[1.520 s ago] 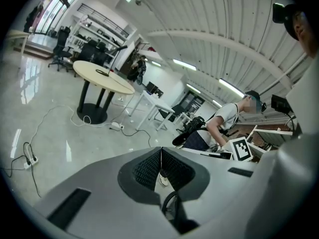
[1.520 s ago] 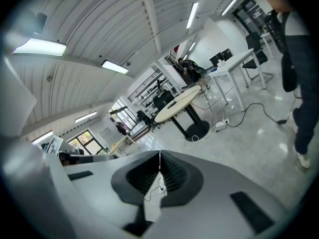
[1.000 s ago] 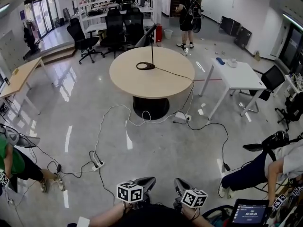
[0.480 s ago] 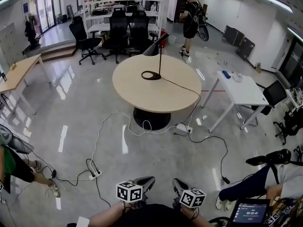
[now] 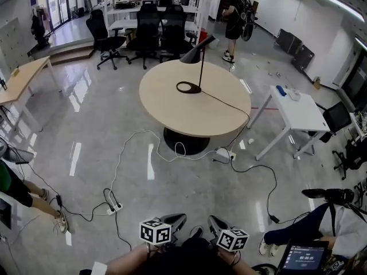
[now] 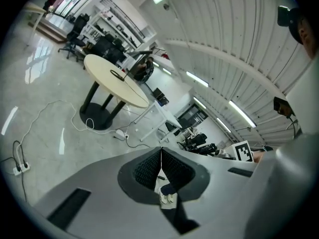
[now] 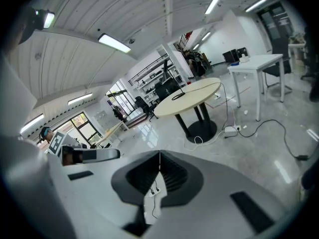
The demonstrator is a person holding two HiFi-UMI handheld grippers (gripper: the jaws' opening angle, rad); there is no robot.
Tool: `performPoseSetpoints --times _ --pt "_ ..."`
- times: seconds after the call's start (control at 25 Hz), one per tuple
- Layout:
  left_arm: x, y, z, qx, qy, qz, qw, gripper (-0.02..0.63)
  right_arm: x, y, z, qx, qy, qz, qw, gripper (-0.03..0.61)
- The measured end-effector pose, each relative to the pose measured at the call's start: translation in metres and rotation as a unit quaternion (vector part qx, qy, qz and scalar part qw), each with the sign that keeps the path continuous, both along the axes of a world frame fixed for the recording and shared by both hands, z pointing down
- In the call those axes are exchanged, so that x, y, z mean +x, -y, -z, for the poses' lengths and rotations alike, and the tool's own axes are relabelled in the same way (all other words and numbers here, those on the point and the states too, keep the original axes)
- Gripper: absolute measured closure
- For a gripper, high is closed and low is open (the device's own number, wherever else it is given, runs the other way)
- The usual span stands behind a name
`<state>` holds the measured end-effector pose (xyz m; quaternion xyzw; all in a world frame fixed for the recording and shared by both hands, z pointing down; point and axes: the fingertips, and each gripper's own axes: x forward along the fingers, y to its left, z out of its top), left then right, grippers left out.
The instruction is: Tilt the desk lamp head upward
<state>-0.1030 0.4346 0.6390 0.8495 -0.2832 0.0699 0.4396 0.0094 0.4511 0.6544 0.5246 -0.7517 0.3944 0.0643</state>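
Note:
A black desk lamp [image 5: 199, 56] stands on a round beige table [image 5: 189, 110] far ahead in the head view: ring base, thin upright stem, cone head tilted down to the left. The table [image 6: 117, 83] with the lamp on it also shows small in the left gripper view, and the same table [image 7: 192, 96] appears in the right gripper view. My left gripper [image 5: 174, 224] and right gripper [image 5: 215, 224] sit at the bottom edge of the head view, close to my body, several metres from the lamp. Both have their jaws shut with nothing between them.
A cable runs from the lamp over the table edge to a power strip [image 5: 223, 153] on the floor; more cables and another strip [image 5: 113, 206] lie nearer me. A white desk [image 5: 292, 110] stands right of the table, office chairs [image 5: 146, 30] behind it. People sit at both sides.
The view has moved forward and a little left: the round table and lamp sit lower and nearer in the head view. Both grippers stay shut in the same place.

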Motion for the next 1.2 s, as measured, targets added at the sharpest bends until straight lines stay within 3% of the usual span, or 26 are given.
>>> performPoseSetpoints --times 0.24,0.48,0.96,1.2 --pt "-0.004 0.027 -0.003 -0.007 0.017 0.013 0.9997 0.609 0.0 0.034 -0.008 -0.015 0.024 0.007 1.0 0.574" --pt "-0.003 0.064 -0.003 -0.003 0.031 0.048 0.9984 0.609 -0.003 0.078 -0.009 -0.007 0.028 0.05 0.998 0.574" --pt "0.069 0.164 0.002 0.017 0.053 0.048 0.9973 0.609 0.072 0.188 -0.006 0.003 0.046 0.048 0.998 0.574" --pt "0.089 0.205 0.013 0.028 0.058 0.07 0.9955 0.609 0.101 0.232 0.003 0.011 0.053 0.051 0.997 0.574"
